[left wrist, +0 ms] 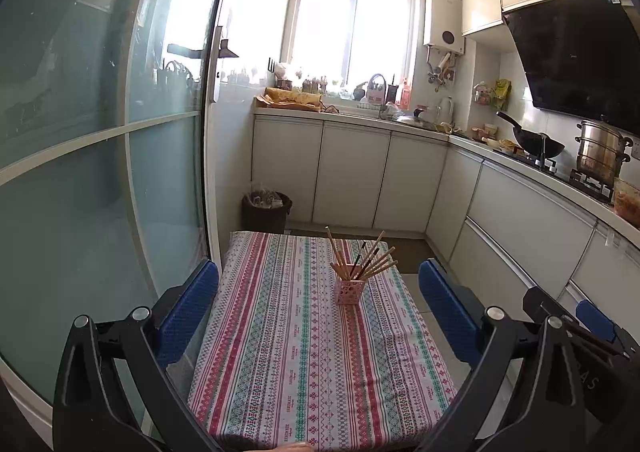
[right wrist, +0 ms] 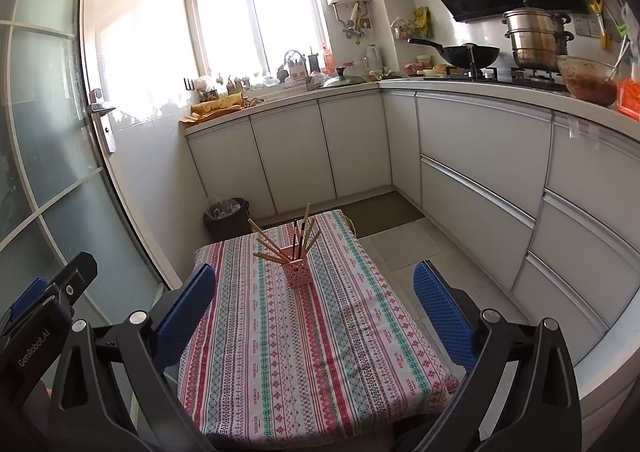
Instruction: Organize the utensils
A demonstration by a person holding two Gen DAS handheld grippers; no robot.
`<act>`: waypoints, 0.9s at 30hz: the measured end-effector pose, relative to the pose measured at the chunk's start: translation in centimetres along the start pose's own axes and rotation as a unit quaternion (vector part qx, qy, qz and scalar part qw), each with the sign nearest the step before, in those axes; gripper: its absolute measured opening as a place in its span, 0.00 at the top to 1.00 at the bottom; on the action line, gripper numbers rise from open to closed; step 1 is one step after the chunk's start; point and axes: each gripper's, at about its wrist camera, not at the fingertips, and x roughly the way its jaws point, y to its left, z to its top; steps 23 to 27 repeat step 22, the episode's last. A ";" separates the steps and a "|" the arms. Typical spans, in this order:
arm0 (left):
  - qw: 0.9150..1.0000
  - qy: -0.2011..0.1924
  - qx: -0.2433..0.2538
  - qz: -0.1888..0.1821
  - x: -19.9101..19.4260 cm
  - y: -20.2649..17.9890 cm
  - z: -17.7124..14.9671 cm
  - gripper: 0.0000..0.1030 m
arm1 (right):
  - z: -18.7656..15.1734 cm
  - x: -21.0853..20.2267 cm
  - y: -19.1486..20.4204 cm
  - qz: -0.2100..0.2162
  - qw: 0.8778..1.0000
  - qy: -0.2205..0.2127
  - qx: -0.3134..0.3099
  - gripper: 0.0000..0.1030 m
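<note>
Cabinets (right wrist: pixel 480 156) in white run along two walls under a cluttered counter (right wrist: pixel 288 100), and a frosted glass door (left wrist: pixel 80 172) fills our left side. On the stove we see a black wok (right wrist: pixel 472 54) and a stacked steel steamer pot (right wrist: pixel 538 36), with a glass bowl (right wrist: pixel 586 80) of reddish food nearer us. A dark bin (left wrist: pixel 266 212) stands on the floor beyond the table. The table (left wrist: pixel 280 352) wears a striped cloth in pink, green and white; small repeated lettering runs along the stripes, too small for us to read.

We hold the left gripper (left wrist: pixel 318 316) low over the near edge of the table, its blue pads spread wide with nothing between them. The right gripper (right wrist: pixel 314 316) sits the same way, wide and empty. In the right wrist view, the body of the left gripper shows at the left edge, marked "GenRobot.AI".

A pink perforated holder (left wrist: pixel 351 291) stands upright toward the far end of the table, well apart from both grippers. Chopsticks (left wrist: pixel 370 260) fan out of it, mostly pale wood, a couple dark.
</note>
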 end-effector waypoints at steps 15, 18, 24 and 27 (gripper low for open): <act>1.000 -0.020 -0.002 -0.003 -0.1 0.0 0.1 0.07 | -0.3 0.1 -0.2 -0.001 1.000 0.000 0.004 0.06; 1.000 -0.015 0.000 0.015 0.0 -0.1 0.0 0.07 | -0.3 0.0 -0.3 0.000 1.000 -0.001 0.006 0.06; 1.000 -0.009 -0.004 0.013 0.2 0.1 0.0 0.07 | -0.3 -0.1 -0.4 0.001 1.000 -0.001 0.008 0.06; 1.000 -0.009 -0.004 0.013 0.2 0.1 0.0 0.07 | -0.3 -0.1 -0.4 0.001 1.000 -0.001 0.008 0.06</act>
